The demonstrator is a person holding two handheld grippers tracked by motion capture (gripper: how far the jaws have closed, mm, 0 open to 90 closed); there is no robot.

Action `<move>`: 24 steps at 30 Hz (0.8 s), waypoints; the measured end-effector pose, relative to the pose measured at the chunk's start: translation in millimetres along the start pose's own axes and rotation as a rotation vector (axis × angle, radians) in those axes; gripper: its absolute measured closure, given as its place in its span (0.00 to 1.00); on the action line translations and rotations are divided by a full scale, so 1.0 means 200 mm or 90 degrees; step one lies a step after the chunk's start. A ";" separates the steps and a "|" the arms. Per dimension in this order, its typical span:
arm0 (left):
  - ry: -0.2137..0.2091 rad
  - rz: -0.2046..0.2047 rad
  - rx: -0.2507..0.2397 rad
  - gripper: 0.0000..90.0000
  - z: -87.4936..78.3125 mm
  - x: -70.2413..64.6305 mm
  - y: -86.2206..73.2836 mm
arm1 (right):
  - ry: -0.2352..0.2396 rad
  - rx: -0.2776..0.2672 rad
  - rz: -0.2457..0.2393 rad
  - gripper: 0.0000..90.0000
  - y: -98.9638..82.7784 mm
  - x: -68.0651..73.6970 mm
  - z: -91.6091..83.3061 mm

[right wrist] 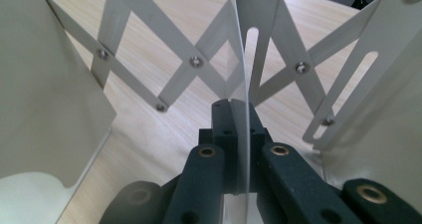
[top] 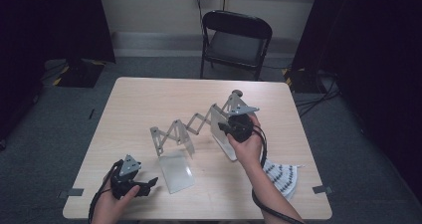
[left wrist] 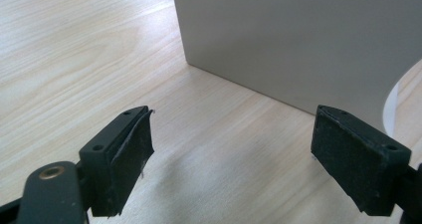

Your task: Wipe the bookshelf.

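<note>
Grey metal folding rack (top: 199, 127) mid-frame on tabletop (top: 139, 104), one plate pinched by right gripper (right wrist: 238, 115); left gripper (left wrist: 231, 149) fingers apart, empty.

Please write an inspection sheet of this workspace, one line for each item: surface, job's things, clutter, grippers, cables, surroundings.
Surface: light wooden table, tape marks at the near corners.
Job's things: expanding metal rack, stretched across the table, its scissor links open; one end plate lies flat toward the near edge.
Clutter: patterned cloth at the near right edge.
Grippers: left gripper open, jaws apart over bare wood just short of the plate; right gripper shut on a thin divider plate of the rack.
Cables: one trails from each gripper; more on the floor at right.
Surroundings: black folding chair, wall socket, dark curtains.
</note>
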State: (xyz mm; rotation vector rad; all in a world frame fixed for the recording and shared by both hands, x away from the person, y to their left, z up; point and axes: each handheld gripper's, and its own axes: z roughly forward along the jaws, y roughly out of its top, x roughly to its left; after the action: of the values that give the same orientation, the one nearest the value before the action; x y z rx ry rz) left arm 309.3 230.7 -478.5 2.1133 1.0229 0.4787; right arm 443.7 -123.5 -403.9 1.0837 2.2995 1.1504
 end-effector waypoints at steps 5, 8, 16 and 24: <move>0.001 0.007 0.006 0.18 0.00 0.00 0.00 | -0.006 0.012 -0.001 1.00 0.01 0.00 0.01; 0.002 0.004 0.010 0.18 0.01 0.01 -0.01 | -0.008 0.034 0.004 0.99 0.01 0.00 0.02; -0.002 0.004 0.019 0.18 0.01 0.02 -0.03 | -0.005 0.099 0.034 0.79 0.07 0.00 0.04; -0.002 0.005 0.021 0.18 0.01 0.03 -0.03 | -0.002 0.135 0.105 0.88 0.17 0.01 0.05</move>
State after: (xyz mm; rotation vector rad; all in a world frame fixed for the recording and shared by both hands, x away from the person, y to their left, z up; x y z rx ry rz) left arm 311.0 236.2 -484.8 2.1475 1.0272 0.4646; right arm 465.7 -103.5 -383.2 1.3739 2.4093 0.9752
